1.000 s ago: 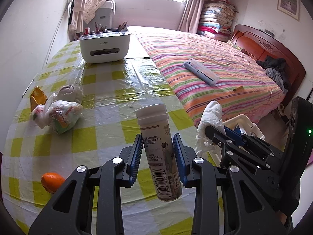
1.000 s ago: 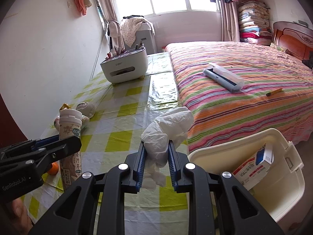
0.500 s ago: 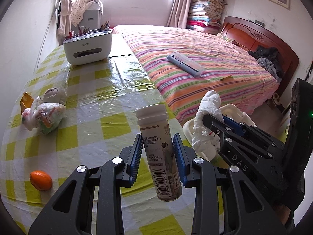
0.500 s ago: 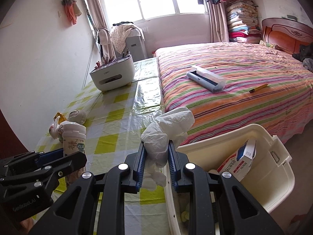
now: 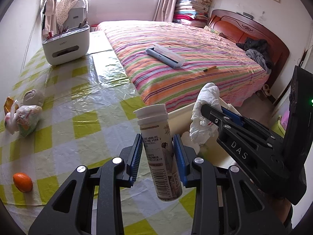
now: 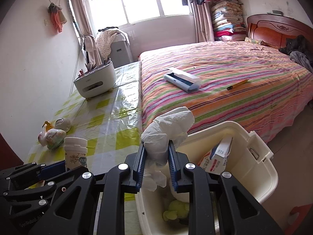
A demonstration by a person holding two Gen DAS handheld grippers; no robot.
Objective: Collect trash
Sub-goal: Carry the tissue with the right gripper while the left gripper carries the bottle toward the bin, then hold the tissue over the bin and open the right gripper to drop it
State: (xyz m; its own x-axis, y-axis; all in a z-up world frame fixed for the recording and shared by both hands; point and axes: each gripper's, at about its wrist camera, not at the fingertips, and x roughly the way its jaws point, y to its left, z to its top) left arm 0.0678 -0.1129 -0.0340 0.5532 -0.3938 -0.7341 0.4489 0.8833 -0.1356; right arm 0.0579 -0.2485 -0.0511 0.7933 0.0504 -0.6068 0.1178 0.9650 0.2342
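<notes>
Checked table point(image 5: 82, 121), tube point(image 5: 162, 152) and tissue point(image 6: 166, 133) pinched in jaws; bin's point(image 6: 262, 168) box point(image 6: 219, 154) only rightward.

A desk point(image 5: 64, 117) with a yellow-and-white checked cover under clear plastic fills the left of the frame. At its far end, upper left, stands a white organizer box point(image 5: 66, 46) with pens sticking out of the top. Right of the desk lies a bed point(image 5: 195, 62) with a striped cover, filling the upper middle. On the cover rest a long grey-blue case point(image 5: 165, 55) and, just lower right of it, a yellow pencil point(image 5: 209, 69). Folded quilts point(image 5: 192, 4) are stacked at upper right, beside a dark wooden headboard point(image 5: 248, 29).
</notes>
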